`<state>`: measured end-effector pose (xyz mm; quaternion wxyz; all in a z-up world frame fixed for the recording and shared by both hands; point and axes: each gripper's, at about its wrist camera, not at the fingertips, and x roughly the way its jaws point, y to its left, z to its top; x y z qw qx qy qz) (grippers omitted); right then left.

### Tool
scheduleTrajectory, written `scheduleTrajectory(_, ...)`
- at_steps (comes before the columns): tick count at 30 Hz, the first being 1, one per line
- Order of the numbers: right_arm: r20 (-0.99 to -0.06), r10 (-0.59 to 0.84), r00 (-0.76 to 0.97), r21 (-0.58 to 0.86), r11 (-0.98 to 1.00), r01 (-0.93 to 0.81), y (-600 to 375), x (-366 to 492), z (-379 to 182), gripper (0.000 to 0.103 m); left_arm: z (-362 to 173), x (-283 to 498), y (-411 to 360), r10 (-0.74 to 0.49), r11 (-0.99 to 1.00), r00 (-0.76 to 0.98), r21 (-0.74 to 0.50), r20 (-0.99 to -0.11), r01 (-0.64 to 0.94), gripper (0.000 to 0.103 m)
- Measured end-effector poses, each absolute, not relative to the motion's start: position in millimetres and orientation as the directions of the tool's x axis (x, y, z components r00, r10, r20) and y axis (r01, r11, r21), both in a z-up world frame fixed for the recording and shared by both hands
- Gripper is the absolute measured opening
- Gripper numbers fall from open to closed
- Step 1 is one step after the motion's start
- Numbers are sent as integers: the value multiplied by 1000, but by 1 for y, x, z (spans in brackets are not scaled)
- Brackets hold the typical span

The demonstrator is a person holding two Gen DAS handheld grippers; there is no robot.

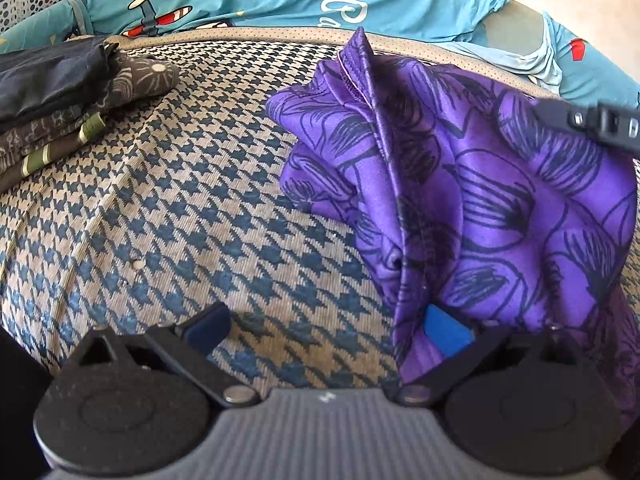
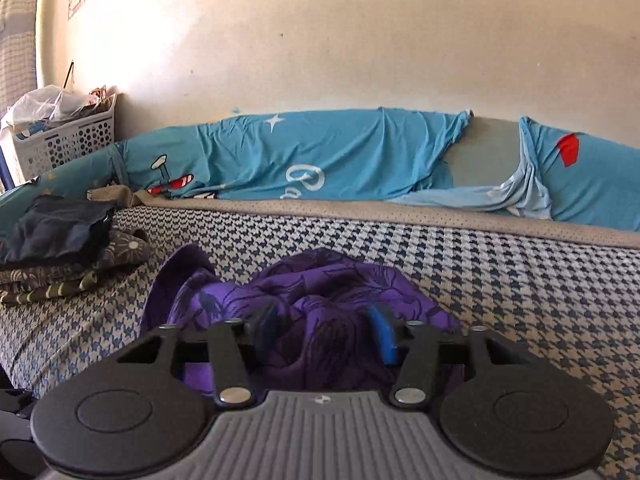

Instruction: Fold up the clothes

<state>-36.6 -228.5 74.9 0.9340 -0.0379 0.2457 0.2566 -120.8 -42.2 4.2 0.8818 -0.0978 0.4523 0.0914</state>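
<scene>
Nearest, purple floral garment (image 2: pixel 320 304) is being bunched between the part-open jaws of the right gripper (image 2: pixel 326 330); whether the pads are pinching cannot be told. Left gripper (image 1: pixel 328 326) is being kept wide open, cloth draped over one finger only. The garment is lying crumpled on the houndstooth cover (image 1: pixel 180 200). An edge hem is best pinched, not a wad. Farther back, a folded stack (image 1: pixel 60 92) is waiting.

garment (image 1: pixel 460 200) on bed cover (image 1: pixel 180 220) | folded stack (image 1: pixel 60 112) left | basket (image 2: pixel 64 140) behind stack
</scene>
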Motion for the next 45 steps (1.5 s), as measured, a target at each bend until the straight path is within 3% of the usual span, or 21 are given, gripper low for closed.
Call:
scheduleTrajectory(3,-493,461,738,40,859,-510,-228,-39,73,16,10,-123,-37,67,956,574,-112,-816,-271,103)
scheduleTrajectory(7,-502,492,711,76,844,-531,-236,-44,75,11,27,-129,-29,116,946,613,-101,-781,-308,103)
scheduleTrajectory(18,-541,577,611,35,742,-670,-229,-92,67,10,74,-119,-14,152,920,682,-150,-715,-363,103)
scheduleTrajectory(24,-558,585,589,7,712,-702,-229,-113,62,9,83,-105,-33,157,939,700,-114,-697,-323,103)
scheduleTrajectory(33,-564,579,589,0,713,-701,-231,-120,60,9,59,-67,-60,192,949,659,-32,-728,-313,103)
scheduleTrajectory(45,-551,594,586,36,719,-694,-234,-112,69,13,27,-79,-41,178,946,641,-49,-746,-320,103)
